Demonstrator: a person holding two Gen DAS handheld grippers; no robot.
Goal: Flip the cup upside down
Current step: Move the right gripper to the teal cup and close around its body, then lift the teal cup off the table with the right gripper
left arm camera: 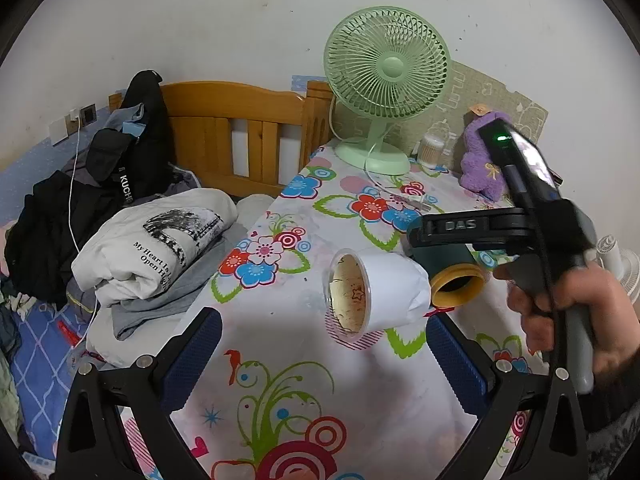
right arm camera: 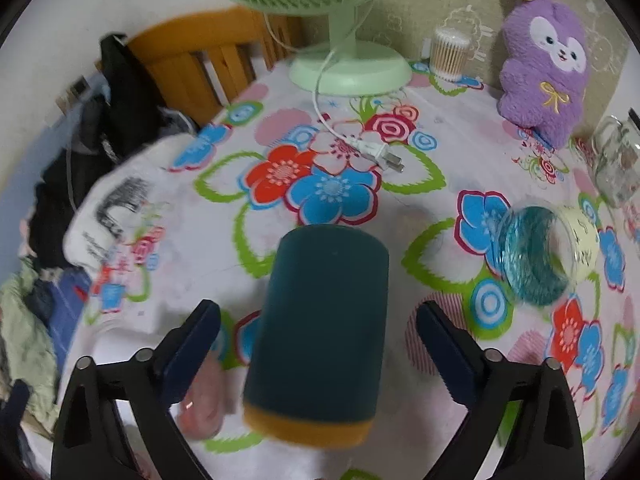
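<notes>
Dark teal cup (right arm camera: 320, 336), orange rim, tilted sideways.

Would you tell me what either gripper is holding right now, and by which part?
Nothing appears held: the right gripper stands open around the teal cup with gaps; the left gripper is open.

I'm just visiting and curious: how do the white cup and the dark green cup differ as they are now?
The white cup is pale and tapered, its stained inside showing; the dark green cup is a straight cylinder with an orange rim band. The white cup sits free in front of the left gripper; the green one sits between the right gripper's spread jaws. Both are tipped sideways, neither upright.
</notes>
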